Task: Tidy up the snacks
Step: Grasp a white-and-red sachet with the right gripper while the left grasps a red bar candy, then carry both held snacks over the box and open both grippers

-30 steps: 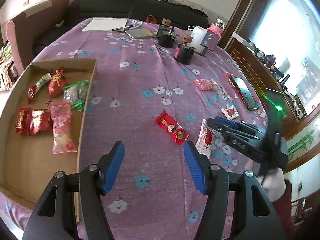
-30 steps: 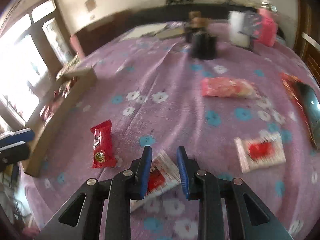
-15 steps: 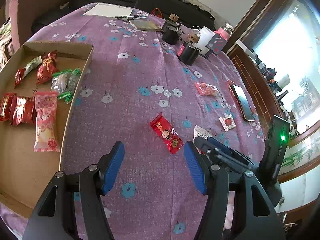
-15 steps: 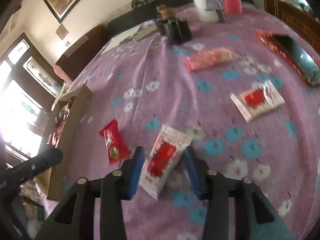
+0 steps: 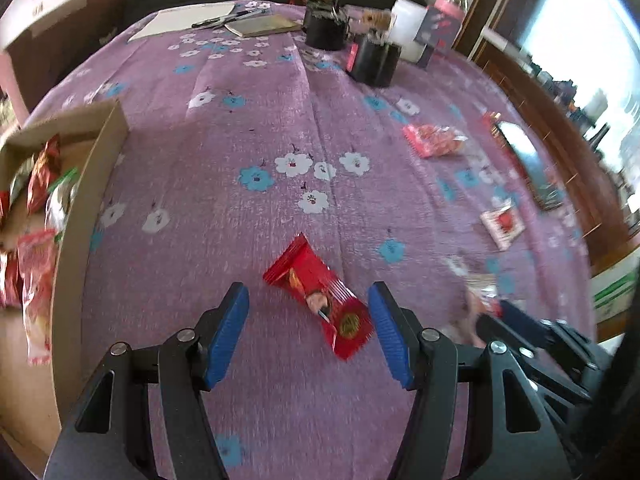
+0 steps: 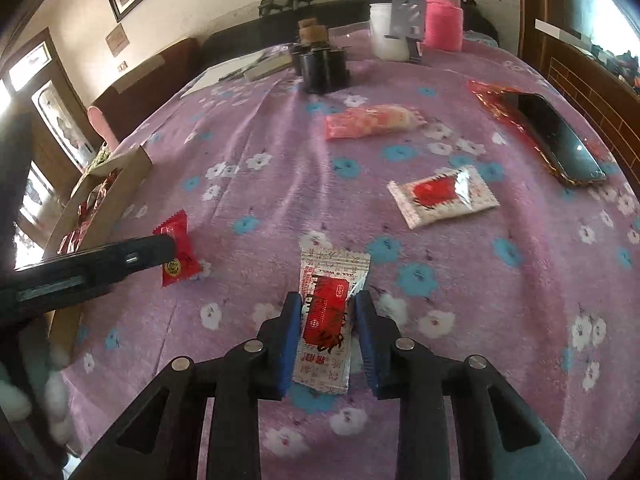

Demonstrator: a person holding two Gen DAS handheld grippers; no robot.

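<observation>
My left gripper (image 5: 308, 312) is open, its fingers on either side of a red snack packet (image 5: 320, 298) lying on the purple flowered cloth (image 5: 256, 128). The same red packet (image 6: 178, 250) shows in the right wrist view, partly behind the left gripper's finger. My right gripper (image 6: 326, 324) is open, with its fingers close on both sides of a white-and-red packet (image 6: 328, 314) that lies on the cloth. A cardboard box (image 5: 90, 184) at the left holds several snacks.
A pink packet (image 6: 370, 122) and a white-red sachet (image 6: 442, 196) lie further out on the cloth. A phone (image 6: 554, 138) on red foil is at the right. Black jars (image 6: 320, 66), a white tub (image 6: 386, 32) and a pink flask (image 6: 442, 12) stand at the back.
My left gripper has moved forward and down, so the red packet now lies between its fingers. My right gripper has moved over the white-and-red packet, straddling it.
</observation>
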